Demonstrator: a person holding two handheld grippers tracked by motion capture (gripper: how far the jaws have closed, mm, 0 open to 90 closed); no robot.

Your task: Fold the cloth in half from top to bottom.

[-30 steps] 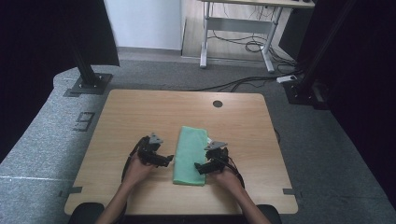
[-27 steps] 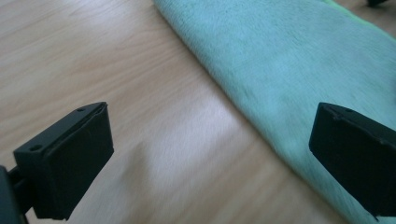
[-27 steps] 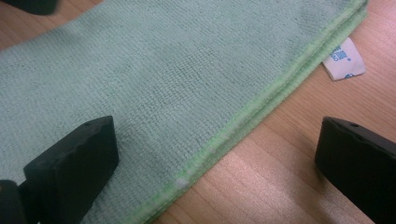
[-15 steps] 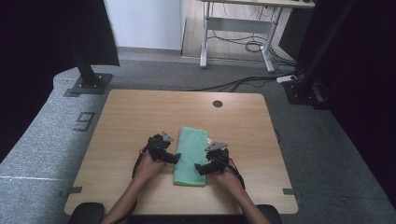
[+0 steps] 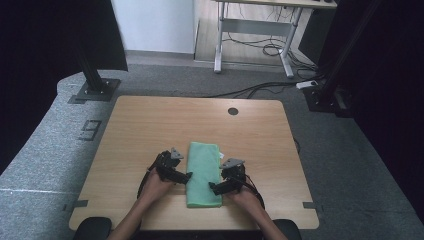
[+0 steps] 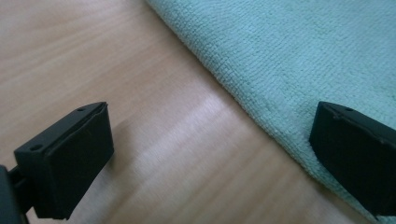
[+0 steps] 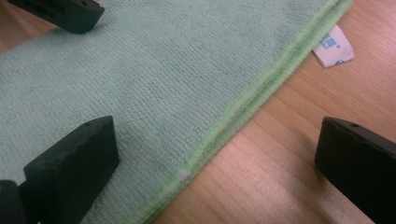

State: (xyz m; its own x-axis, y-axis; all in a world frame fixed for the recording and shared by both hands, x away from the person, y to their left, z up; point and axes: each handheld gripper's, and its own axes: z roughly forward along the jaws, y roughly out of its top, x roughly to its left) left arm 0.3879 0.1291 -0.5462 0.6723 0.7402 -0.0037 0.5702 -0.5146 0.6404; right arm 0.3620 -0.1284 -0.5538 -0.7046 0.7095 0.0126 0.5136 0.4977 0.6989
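The left tool [image 5: 188,176] has closed in from the side since a second ago and now sits at the left long edge of the folded mint-green microfibre cloth [image 5: 204,172], which lies lengthwise near the front of the light wooden bench [image 5: 150,125]; both edges are now covered, so a two-sided pick-up or fold looks imminent; the right tool [image 5: 212,187] straddles the right, stitched edge; both tools gape wide, gripping nothing.
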